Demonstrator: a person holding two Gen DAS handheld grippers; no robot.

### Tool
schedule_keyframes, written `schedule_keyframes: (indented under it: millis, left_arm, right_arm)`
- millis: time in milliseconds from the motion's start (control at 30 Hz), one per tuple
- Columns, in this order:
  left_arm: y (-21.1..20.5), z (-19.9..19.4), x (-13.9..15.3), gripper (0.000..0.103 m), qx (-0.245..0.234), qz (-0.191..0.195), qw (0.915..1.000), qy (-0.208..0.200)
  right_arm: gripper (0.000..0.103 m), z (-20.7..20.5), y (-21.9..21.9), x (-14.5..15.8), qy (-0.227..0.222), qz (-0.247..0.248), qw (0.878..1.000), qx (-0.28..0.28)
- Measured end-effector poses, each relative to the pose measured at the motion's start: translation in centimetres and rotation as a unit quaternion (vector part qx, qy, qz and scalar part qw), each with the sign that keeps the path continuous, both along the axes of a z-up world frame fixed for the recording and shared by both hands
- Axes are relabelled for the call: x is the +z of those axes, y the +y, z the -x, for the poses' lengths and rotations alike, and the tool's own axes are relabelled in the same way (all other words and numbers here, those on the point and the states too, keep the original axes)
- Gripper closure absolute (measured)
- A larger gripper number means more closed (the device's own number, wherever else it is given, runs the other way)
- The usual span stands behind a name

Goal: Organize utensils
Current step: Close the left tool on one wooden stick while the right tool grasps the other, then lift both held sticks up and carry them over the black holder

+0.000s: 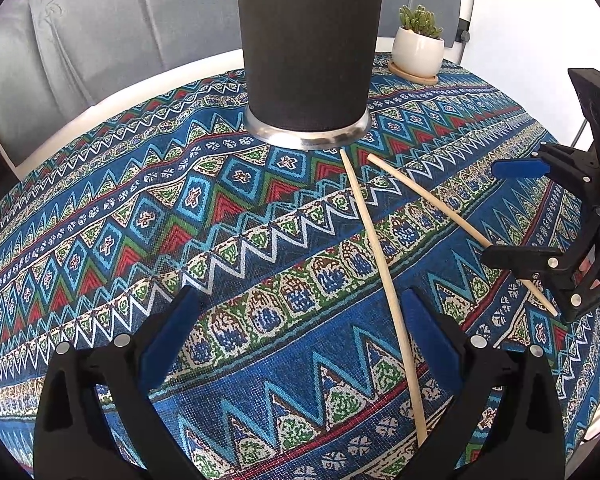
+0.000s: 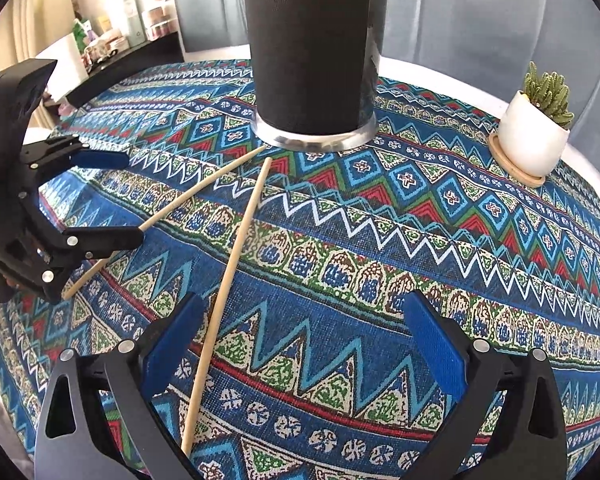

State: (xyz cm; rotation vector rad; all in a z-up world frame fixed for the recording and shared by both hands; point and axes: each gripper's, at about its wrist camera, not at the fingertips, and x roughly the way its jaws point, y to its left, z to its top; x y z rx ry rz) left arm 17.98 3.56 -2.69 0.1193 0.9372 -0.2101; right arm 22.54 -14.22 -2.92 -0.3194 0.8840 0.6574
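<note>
The left gripper (image 1: 300, 332) has its jaws wide and holds nothing; one chopstick (image 1: 384, 280) lies on the cloth just inside its right finger. The right gripper (image 2: 300, 332) has its jaws wide too, also empty, and the other chopstick (image 2: 224, 292) runs beside its left finger. The two sticks lie apart on the patterned cloth (image 1: 220, 240) of the bench, their far tips close to the foot of the tall black holder (image 1: 308, 48). A small cactus pot (image 2: 536, 136) stands near the bench edge.
</note>
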Motion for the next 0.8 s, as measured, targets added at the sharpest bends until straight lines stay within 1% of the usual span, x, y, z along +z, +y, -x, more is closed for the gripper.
schedule_keyframes:
  millis: [33,67,100,133,167,200,233,267,333,367,500,600,700,800]
  left_arm:
    - [0.1,0.3,0.1,0.017,-0.002,0.001,1.0,-0.005]
    - [0.1,0.5,0.2,0.026,-0.005,0.002,0.9999,-0.009]
    - [0.3,0.7,0.3,0.029,-0.006,0.002,0.9999,-0.012]
    - [0.5,0.9,0.4,0.04,-0.008,0.003,0.9999,-0.015]
    - [0.7,1.1,0.5,0.049,-0.006,0.003,0.9998,-0.016]
    - [1.1,1.2,0.6,0.055,-0.004,0.005,0.9999,-0.015]
    - [1.4,1.3,0.7,0.066,0.0,0.006,0.9999,-0.014]
    - [1.9,1.5,0.8,0.08,0.004,0.009,0.9999,-0.013]
    - [2.9,1.7,0.9,0.096,0.012,0.027,0.9995,-0.002]
    - [3.4,1.9,0.9,0.098,0.014,0.042,0.999,0.005]
    - [5.0,2.9,0.9,0.098,0.02,0.086,0.9957,0.028]
    - [6.0,3.8,0.8,0.098,0.028,0.112,0.9927,0.036]
    - [6.4,4.5,1.0,0.098,0.036,0.124,0.991,0.035]
    - [6.6,5.3,1.5,0.098,0.035,0.126,0.9911,0.027]
  right_arm:
    - [0.01,0.1,0.0,0.0,0.0,0.0,1.0,0.001]
    - [0.017,0.4,-0.2,0.0,-0.002,-0.002,1.0,0.004]
    - [0.029,0.7,-0.3,0.1,-0.006,-0.004,1.0,0.009]
    - [0.036,1.0,-0.4,0.3,-0.009,-0.007,1.0,0.014]
    - [0.053,1.4,-0.5,0.4,-0.011,-0.009,1.0,0.019]
    - [0.077,1.6,-0.6,0.6,-0.011,-0.01,1.0,0.022]
    - [0.089,1.8,-0.7,0.7,-0.009,-0.01,1.0,0.022]
    - [0.095,1.9,-0.9,0.8,-0.006,-0.009,1.0,0.02]
    - [0.098,2.1,-1.4,0.9,0.005,-0.015,1.0,0.023]
    - [0.098,2.1,-1.9,0.8,0.014,-0.024,0.999,0.024]
    - [0.098,2.2,-4.0,0.9,0.055,-0.057,0.997,0.017]
    - [0.098,2.9,-5.2,0.8,0.063,-0.068,0.996,0.014]
    - [0.098,3.6,-6.5,1.2,0.063,-0.082,0.995,0.014]
    - [0.098,4.5,-7.7,2.3,0.051,-0.098,0.994,0.015]
